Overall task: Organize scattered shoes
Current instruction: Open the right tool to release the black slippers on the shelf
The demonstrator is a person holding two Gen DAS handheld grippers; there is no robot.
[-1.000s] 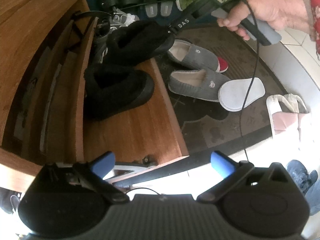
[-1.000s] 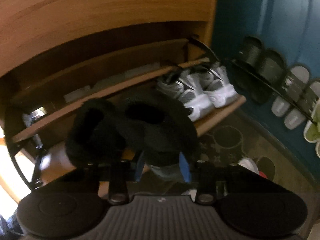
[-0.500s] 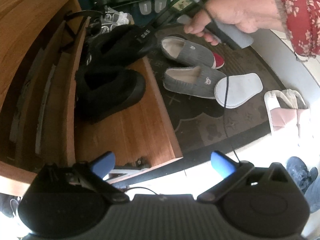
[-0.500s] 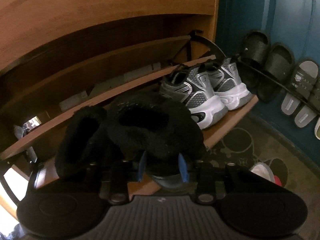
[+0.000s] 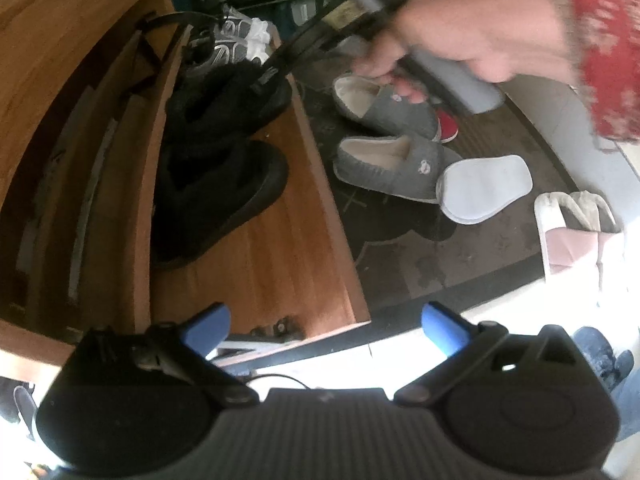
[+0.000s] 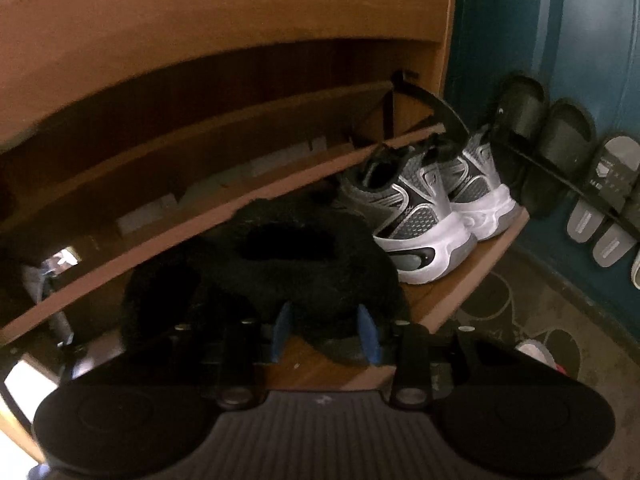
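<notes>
My right gripper (image 6: 324, 336) holds a black fuzzy slipper (image 6: 304, 264) by the heel. The heel sits between its blue pads (image 6: 282, 330), and the jaws are opening slightly. The slipper rests on the wooden shelf board (image 5: 272, 264), between its black mate (image 5: 220, 200) and a pair of grey sneakers (image 6: 432, 208). The left wrist view shows a hand (image 5: 460, 40) bringing that gripper in from the upper right. My left gripper (image 5: 326, 328) hangs open over the shelf's near end, holding nothing. Two grey slippers (image 5: 392, 172) lie on the mat.
On the dark mat (image 5: 440, 264) lie a white slipper sole-up (image 5: 484, 188) and a white-and-pink slipper (image 5: 576, 232). Dark and grey slides (image 6: 568, 168) hang on a rail against the teal wall. Inner shelf slats (image 6: 200, 184) rise behind the black slippers.
The right gripper has carried the black slipper further in over the shelf and lowered it beside its mate, close to the sneakers. The left gripper has stayed put.
</notes>
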